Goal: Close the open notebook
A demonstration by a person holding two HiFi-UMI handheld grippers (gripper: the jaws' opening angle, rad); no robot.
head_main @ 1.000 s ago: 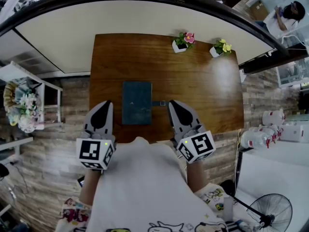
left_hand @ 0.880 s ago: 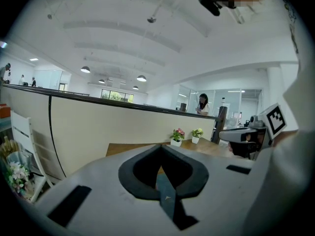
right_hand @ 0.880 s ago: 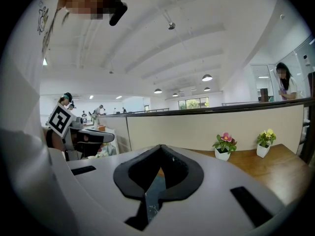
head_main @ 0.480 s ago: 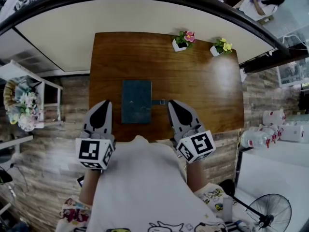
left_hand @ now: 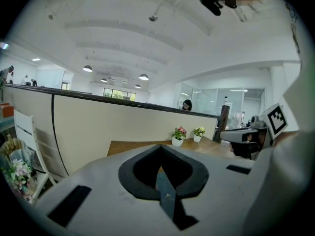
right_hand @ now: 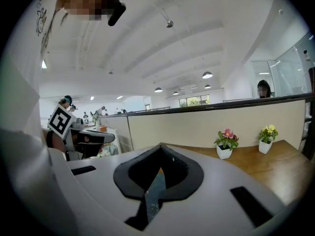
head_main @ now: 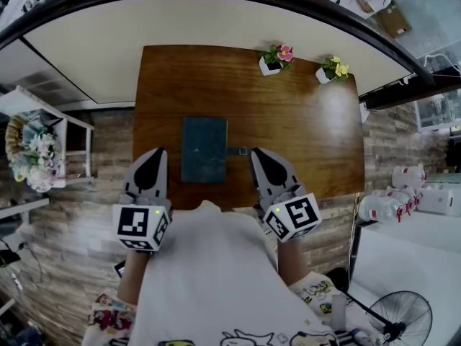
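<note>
Notebook (head_main: 204,150): dark teal, rectangular, lying flat on wooden desk (head_main: 288,114). Closed, one plain cover facing up, no pages showing. Long sides run from near edge toward far edge. Sits left of desk centre, close to near edge. Short dark strap (head_main: 238,151) sticks out from right side, flat on desk.

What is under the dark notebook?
The notebook lies flat, cover up, on the wooden table. The patch of table beneath it and its pages are covered from view.
</note>
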